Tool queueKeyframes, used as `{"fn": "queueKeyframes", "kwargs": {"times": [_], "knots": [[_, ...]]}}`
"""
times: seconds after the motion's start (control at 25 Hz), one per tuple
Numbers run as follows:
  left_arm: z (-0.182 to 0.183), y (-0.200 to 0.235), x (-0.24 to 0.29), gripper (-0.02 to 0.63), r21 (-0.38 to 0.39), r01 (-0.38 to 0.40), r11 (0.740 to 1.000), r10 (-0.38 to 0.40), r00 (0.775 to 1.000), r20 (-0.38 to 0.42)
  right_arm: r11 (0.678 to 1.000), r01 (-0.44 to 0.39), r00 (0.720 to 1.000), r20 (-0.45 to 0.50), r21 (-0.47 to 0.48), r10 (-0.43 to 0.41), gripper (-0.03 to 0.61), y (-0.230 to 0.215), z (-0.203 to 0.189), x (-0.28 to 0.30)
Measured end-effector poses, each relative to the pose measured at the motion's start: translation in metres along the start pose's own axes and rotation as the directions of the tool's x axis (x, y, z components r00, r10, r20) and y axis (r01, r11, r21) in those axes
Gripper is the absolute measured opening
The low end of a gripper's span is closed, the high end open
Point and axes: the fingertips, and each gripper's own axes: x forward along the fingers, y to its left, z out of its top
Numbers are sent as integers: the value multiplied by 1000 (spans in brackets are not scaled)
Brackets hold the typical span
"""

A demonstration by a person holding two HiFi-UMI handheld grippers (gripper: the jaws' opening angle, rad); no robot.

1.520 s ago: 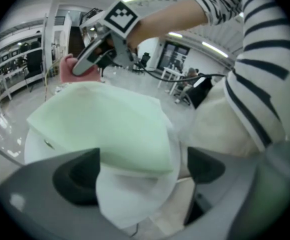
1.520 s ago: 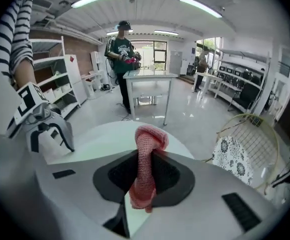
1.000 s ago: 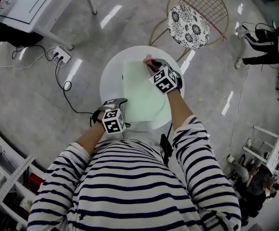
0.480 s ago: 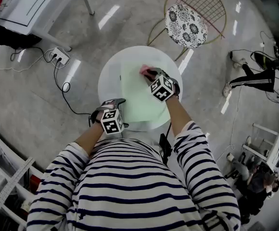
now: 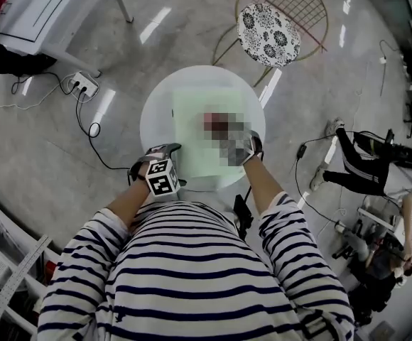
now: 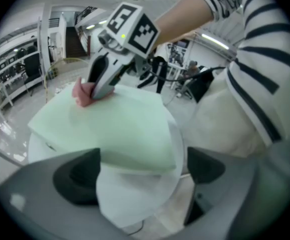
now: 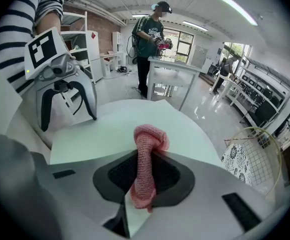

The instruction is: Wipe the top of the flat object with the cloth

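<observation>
A pale green flat board (image 5: 195,130) lies on a small round white table (image 5: 156,112). My right gripper (image 7: 145,176) is shut on a pink knitted cloth (image 7: 147,156), whose bunched end rests on the board (image 7: 110,131) near its middle. In the head view a mosaic patch covers that gripper. The left gripper view shows the right gripper (image 6: 92,91) pressing the cloth (image 6: 82,95) onto the board (image 6: 115,131). My left gripper (image 5: 160,153) stands open at the table's near left rim with nothing between its fingers (image 6: 77,176).
A wire chair with a patterned cushion (image 5: 266,34) stands beyond the table. A power strip (image 5: 85,84) and its cable lie on the floor at left. A white desk (image 5: 42,6) is at far left. A person (image 7: 152,39) stands at another table.
My right gripper has drawn the pink cloth from the board's far edge toward me, to about its middle. The left gripper has hardly moved.
</observation>
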Motion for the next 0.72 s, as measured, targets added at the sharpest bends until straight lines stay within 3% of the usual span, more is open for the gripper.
{"fn": "queueKeyframes", "kwargs": {"times": [0.36,0.72], "knots": [[-2,1,2,529,4,-16,1000,16,1000,-8,999,-42,999,0,31,42,54,50,-19,-14],[-2,0,3,528,20,-44,999,45,999,-18,987,-149,989,14,60,149,54,102,-36,-32]]}}
